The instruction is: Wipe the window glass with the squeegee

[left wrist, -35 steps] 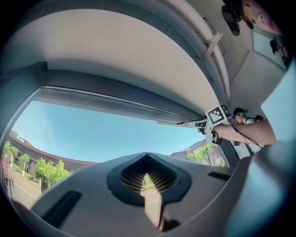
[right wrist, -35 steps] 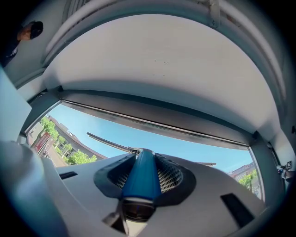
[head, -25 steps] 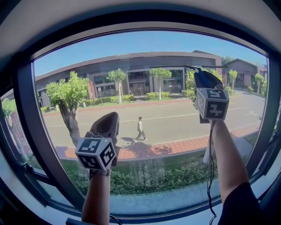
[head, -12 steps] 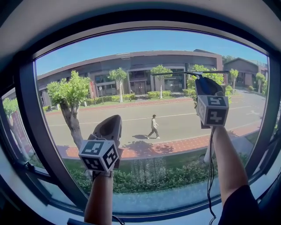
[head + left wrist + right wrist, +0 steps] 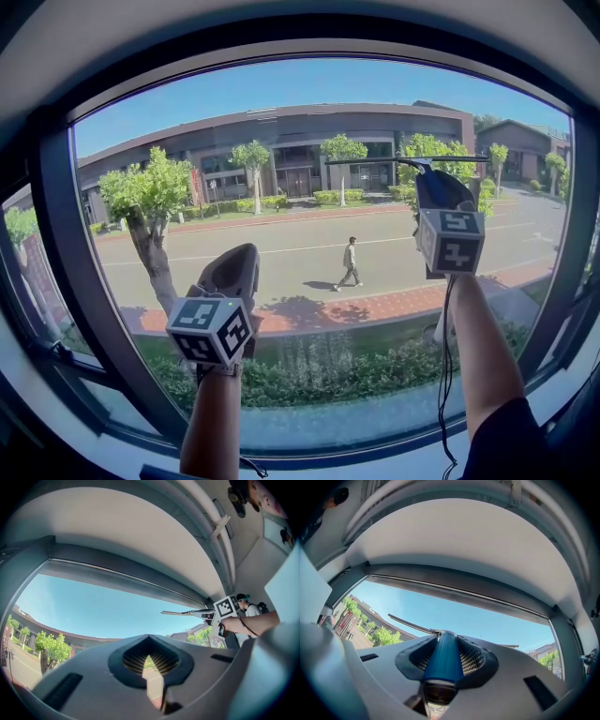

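Since a second ago the right claw (image 5: 433,180) has sunk a little down the pane, carrying the squeegee (image 5: 408,160) with it, and the walker (image 5: 350,263) on the road outside has gone further right; the left claw (image 5: 240,262) has barely shifted.

Seen in the right gripper view, the right claw (image 5: 443,644) is clamped on the squeegee's blue handle (image 5: 440,660), which lies in the ribbed notch of the pads with its butt end towards the camera. Beyond the handle, the thin blade (image 5: 410,625) runs crosswise. From the head view that blade lies level across the upper right part of the window glass (image 5: 281,103), just above the claw (whether the rubber touches the pane I cannot tell).

Lower and to the left, the left claw (image 5: 149,657) points up at the glass. Its jaws are drawn nearly together, only a sliver of daylight between them, and nothing is held. Its view also catches the squeegee (image 5: 185,613) off to the right.

Around the glass runs a dark frame (image 5: 54,244). Through it show a tree (image 5: 141,192) and a long building (image 5: 281,136).
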Demonstrator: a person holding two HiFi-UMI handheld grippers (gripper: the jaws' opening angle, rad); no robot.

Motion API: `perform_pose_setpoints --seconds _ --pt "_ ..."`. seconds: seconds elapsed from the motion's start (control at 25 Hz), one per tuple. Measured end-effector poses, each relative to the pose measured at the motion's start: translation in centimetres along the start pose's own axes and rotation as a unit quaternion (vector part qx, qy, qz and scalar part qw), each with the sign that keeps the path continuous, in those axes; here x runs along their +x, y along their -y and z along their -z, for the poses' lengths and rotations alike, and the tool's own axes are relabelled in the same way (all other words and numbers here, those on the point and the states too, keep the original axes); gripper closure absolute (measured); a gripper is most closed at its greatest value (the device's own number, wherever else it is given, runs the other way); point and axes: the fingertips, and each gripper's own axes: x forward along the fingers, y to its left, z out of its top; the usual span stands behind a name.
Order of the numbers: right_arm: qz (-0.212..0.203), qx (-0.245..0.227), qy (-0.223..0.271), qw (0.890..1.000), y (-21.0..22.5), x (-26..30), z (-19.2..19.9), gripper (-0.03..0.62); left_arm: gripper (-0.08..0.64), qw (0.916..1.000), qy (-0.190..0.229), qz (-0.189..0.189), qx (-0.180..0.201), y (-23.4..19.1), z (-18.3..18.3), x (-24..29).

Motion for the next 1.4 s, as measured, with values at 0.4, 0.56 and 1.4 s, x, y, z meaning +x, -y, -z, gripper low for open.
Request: perform_pose_setpoints --seconds 0.4,0.56,1.4 --pt "0.006 0.001 -0.004 1.000 0.1 -0.9 1.4 0.462 0.558 1.0000 -0.004 0.002 -0.005 0.5 0.5 -0.2" --pt "0.006 0.001 -0.006 1.000 -0.1 -1.3 2.0 0.462 0.558 0.9999 -0.007 0.003 -0.006 0.6 0.9 -0.3" --pt "-0.001 -0.010 -0.013 1.000 -1.0 -3.1 4.9 0.462 0.558 0.9996 -0.021 0.005 -0.020 1.0 3.7 0.3"
